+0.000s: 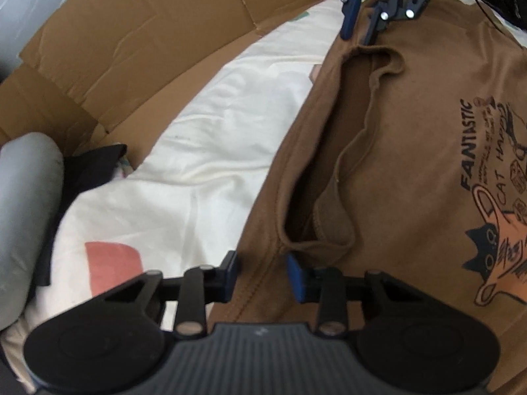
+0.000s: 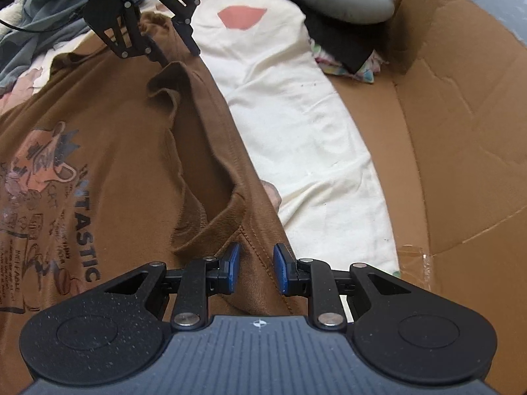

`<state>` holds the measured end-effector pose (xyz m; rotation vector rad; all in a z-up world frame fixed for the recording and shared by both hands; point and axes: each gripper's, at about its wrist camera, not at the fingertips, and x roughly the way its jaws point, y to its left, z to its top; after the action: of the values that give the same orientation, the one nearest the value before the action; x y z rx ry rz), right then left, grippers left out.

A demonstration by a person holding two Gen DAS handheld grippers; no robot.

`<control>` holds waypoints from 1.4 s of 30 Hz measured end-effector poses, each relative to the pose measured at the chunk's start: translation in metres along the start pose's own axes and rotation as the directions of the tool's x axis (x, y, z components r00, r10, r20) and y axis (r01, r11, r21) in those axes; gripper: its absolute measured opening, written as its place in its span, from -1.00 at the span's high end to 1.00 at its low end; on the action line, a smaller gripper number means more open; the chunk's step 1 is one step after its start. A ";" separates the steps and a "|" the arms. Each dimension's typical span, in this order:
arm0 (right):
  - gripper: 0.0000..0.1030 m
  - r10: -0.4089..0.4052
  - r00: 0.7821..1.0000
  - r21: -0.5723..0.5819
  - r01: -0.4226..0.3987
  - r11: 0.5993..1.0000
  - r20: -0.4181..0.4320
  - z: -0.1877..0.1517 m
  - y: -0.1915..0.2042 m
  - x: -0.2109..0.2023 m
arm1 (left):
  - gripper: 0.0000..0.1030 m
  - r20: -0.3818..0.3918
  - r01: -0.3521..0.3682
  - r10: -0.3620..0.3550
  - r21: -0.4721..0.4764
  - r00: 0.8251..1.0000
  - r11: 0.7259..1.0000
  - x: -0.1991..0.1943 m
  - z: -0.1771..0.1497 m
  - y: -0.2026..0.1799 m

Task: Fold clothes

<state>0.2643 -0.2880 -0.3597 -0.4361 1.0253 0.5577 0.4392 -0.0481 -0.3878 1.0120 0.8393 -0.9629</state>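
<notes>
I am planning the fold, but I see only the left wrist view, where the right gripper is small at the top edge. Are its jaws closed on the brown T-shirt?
Observer: No. The right gripper is open. The shoulder seam of the brown T-shirt lies between its pads, which do not press it.
Operator: Is there other clothing beyond the shirt?
Observer: Yes, a blue-grey garment lies crumpled past its far edge.
Operator: Is there anything on the cardboard?
Observer: A strip of clear tape sits on the cardboard, near the white sheet.
</notes>
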 end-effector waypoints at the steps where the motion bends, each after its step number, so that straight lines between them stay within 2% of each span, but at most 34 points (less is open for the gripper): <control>1: 0.43 0.008 1.000 0.001 -0.008 1.000 -0.015 0.001 0.000 0.005 | 0.34 -0.003 0.001 -0.001 0.002 1.000 1.000 0.002 0.000 -0.001; 7: 0.43 0.016 0.998 -0.008 -0.017 1.000 -0.062 0.005 0.003 0.023 | 0.35 -0.010 0.014 -0.014 -0.024 1.000 1.000 0.008 0.000 0.001; 9: 0.55 0.016 0.998 -0.013 -0.017 1.000 -0.067 0.006 0.004 0.022 | 0.42 -0.009 0.022 -0.022 -0.032 1.000 0.999 0.007 0.000 0.002; 10: 0.75 0.017 0.997 -0.016 -0.018 1.000 -0.070 0.006 0.004 0.022 | 0.50 -0.008 0.020 -0.020 -0.036 1.000 0.999 0.006 0.000 0.003; 11: 0.86 0.009 0.997 -0.019 -0.010 1.000 -0.071 0.008 0.006 0.021 | 0.66 -0.006 0.017 -0.017 -0.041 1.000 0.999 0.006 0.001 0.004; 13: 0.89 -0.022 0.997 -0.031 0.020 0.999 -0.069 0.011 0.008 0.016 | 0.81 -0.002 0.010 -0.010 -0.056 1.000 0.998 0.004 0.002 0.006; 19: 0.92 -0.099 0.994 0.014 0.100 0.995 -0.039 0.023 -0.004 0.002 | 0.83 0.031 -0.024 0.029 -0.154 0.999 0.988 -0.001 0.006 0.025; 26: 0.98 -0.191 0.981 0.095 0.194 0.976 -0.037 0.029 -0.018 0.010 | 0.82 0.053 -0.064 0.083 -0.293 0.995 0.954 0.007 0.000 0.039; 30: 0.97 -0.251 0.966 0.174 0.259 0.950 -0.066 0.028 -0.023 0.024 | 0.68 0.052 -0.111 0.139 -0.362 0.989 0.926 0.006 -0.005 0.038; 34: 0.92 -0.242 0.969 0.255 0.245 0.936 -0.040 0.027 -0.029 0.019 | 0.64 0.085 -0.139 0.198 -0.452 0.977 0.881 -0.016 -0.012 0.048; 37: 0.74 -0.256 0.966 0.295 0.249 0.923 -0.015 0.026 -0.033 0.001 | 0.64 0.101 -0.136 0.209 -0.480 0.973 0.867 -0.038 -0.021 0.052; 38: 0.60 -0.259 0.966 0.308 0.248 0.918 -0.006 0.024 -0.035 -0.007 | 0.64 0.102 -0.134 0.209 -0.487 0.973 0.863 -0.044 -0.024 0.053; 42: 0.57 -0.264 0.964 0.358 0.245 0.901 0.006 0.014 -0.035 -0.031 | 0.65 0.109 -0.103 0.187 -0.524 0.976 0.845 -0.056 -0.030 0.049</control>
<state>0.2828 -0.3145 -0.3234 -0.2263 0.9733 0.1411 0.4608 0.0054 -0.3321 0.5151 0.8162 -0.6233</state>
